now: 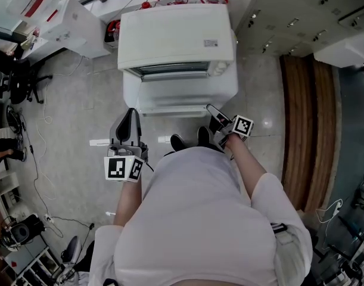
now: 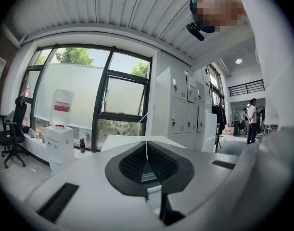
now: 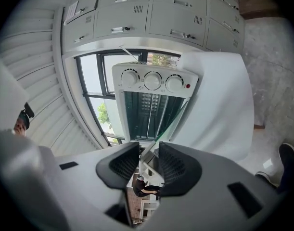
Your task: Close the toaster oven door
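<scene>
A white toaster oven [image 1: 176, 37] sits on a white stand [image 1: 187, 97] in front of me. In the right gripper view its three knobs [image 3: 151, 81] and dark inside [image 3: 147, 112] show, and the glass door [image 3: 173, 121] hangs open toward the camera. My right gripper [image 1: 212, 113] is at the door's free edge by the stand's right front. That edge lies between its pads [image 3: 178, 165] with a gap on both sides, so the right gripper [image 3: 147, 160] is open. My left gripper [image 1: 131, 115] is held left of the stand, pointing up. The left gripper [image 2: 147, 150] is shut on nothing.
Grey lockers [image 3: 185, 13] stand behind the oven. A water dispenser [image 2: 60, 129] stands by the big window, and an office chair [image 1: 18, 79] at far left. The person's shoes [image 1: 190, 140] are close to the stand. A wooden strip [image 1: 307, 118] runs along the floor at right.
</scene>
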A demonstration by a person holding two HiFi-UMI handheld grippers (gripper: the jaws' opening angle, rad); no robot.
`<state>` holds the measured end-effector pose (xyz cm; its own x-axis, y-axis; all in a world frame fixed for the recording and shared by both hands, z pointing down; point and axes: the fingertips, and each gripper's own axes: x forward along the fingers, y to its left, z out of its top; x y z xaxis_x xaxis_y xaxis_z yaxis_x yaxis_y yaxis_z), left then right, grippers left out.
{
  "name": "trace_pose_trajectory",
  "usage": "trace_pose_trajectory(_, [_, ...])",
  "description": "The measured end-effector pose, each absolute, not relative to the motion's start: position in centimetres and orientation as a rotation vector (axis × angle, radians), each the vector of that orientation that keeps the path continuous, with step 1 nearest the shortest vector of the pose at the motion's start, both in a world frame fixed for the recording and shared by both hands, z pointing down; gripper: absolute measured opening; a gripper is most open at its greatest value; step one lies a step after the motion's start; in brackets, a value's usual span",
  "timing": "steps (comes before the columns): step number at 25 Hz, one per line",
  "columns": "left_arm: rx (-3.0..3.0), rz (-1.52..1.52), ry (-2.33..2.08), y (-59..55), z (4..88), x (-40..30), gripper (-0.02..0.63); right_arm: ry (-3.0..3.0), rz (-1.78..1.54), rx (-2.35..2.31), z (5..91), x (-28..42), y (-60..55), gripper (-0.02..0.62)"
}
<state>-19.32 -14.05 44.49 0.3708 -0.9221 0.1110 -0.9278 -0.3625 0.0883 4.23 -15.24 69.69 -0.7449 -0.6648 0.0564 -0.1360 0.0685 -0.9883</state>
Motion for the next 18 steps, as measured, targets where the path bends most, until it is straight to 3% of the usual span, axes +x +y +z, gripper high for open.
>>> trace_pose_trajectory(18, [2.462,0.020,-1.729,-14.0,44.4,-20.0,0.021,1.850,-1.698,-0.839,66.4,4.6,-19.2,0.161])
